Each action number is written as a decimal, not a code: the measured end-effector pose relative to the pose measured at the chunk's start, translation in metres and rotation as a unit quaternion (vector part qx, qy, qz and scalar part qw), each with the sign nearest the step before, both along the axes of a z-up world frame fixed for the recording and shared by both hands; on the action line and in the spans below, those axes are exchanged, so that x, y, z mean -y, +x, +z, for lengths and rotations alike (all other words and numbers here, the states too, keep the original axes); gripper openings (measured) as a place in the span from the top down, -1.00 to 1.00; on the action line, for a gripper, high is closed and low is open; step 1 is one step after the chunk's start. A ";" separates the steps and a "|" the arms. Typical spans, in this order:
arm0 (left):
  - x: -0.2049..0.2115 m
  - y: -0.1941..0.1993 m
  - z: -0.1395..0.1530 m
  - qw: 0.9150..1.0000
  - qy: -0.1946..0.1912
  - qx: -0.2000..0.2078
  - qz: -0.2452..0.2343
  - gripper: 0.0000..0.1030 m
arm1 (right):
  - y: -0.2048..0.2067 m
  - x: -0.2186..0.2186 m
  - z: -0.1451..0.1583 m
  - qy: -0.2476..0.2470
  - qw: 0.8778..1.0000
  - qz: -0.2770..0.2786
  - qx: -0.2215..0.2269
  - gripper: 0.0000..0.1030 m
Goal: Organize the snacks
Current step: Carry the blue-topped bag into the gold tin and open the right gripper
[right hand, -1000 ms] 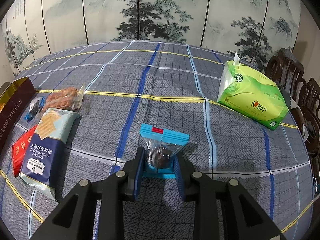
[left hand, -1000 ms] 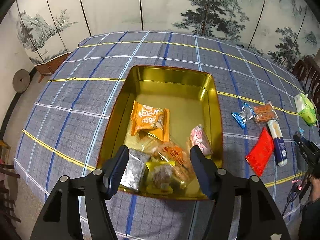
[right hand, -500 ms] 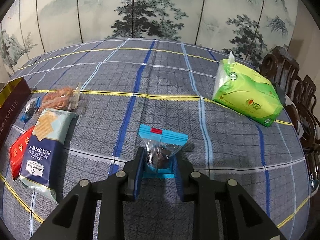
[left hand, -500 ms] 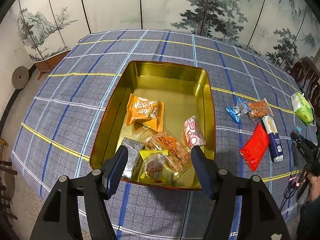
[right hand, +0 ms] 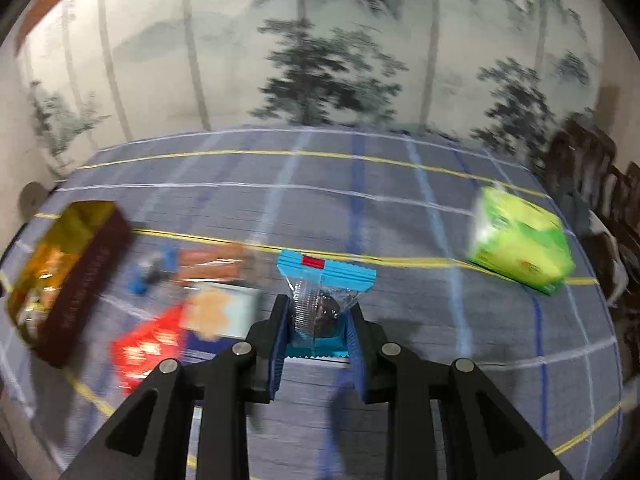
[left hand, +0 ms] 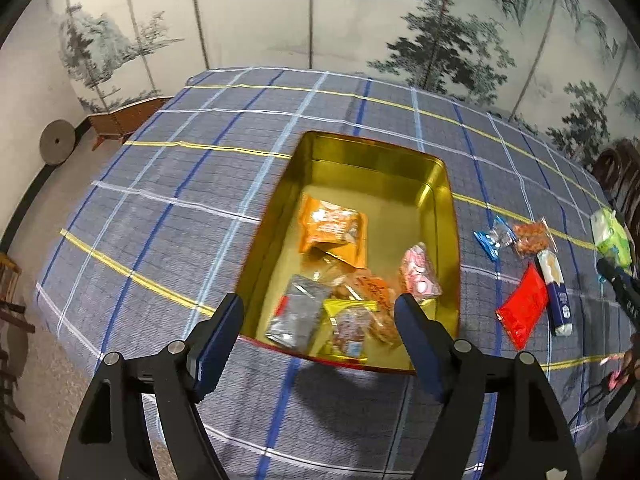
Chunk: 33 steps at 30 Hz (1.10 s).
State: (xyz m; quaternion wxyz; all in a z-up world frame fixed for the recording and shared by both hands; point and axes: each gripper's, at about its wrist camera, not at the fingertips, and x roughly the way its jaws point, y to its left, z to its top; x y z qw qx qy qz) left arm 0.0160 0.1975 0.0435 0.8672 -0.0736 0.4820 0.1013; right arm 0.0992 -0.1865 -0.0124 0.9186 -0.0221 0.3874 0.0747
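Note:
A gold tin (left hand: 436, 184) sits on the checked tablecloth, holding several snack packets, among them an orange packet (left hand: 334, 230) and a pink one (left hand: 418, 276). My left gripper (left hand: 318, 312) hovers above the tin's near end; its jaws are opening and nothing is between them. My right gripper (right hand: 318, 320) is shut on a clear candy packet with blue ends (right hand: 326, 276), lifted off the cloth. The tin (right hand: 86, 280) lies at the left of the right wrist view, maroon outside.
Loose on the cloth right of the tin: a blue-ended candy (left hand: 494, 236), a packet of nuts (left hand: 532, 236), a red packet (left hand: 522, 312), a blue-and-white cracker pack (left hand: 556, 292). A green tissue pack (right hand: 520, 244) lies far right. Dark chairs (right hand: 600, 184) stand beyond the table.
My left gripper drew back from the tin and its jaws widened. My right gripper rose with the blue-ended candy and swung left, so the tin came into its view.

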 end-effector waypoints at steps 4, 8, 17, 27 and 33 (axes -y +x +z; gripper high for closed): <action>-0.018 -0.009 0.004 1.000 -0.001 0.007 0.027 -0.46 | -0.012 -0.057 0.010 0.013 0.998 0.067 0.004 0.48; -0.034 -0.017 0.004 0.999 0.002 0.005 0.047 -0.47 | -0.022 -0.113 0.013 0.028 0.992 0.126 -0.001 0.48; -0.065 -0.039 -0.001 0.997 0.004 -0.003 0.082 -0.48 | -0.036 -0.208 0.013 0.052 0.973 0.225 -0.013 0.48; -0.092 -0.063 -0.013 0.993 -0.011 -0.017 0.118 -0.48 | -0.043 -0.256 -0.001 0.041 0.961 0.271 -0.039 0.48; -0.098 -0.071 -0.014 0.992 -0.015 -0.018 0.127 -0.48 | -0.040 -0.270 -0.011 0.033 0.958 0.279 -0.057 0.47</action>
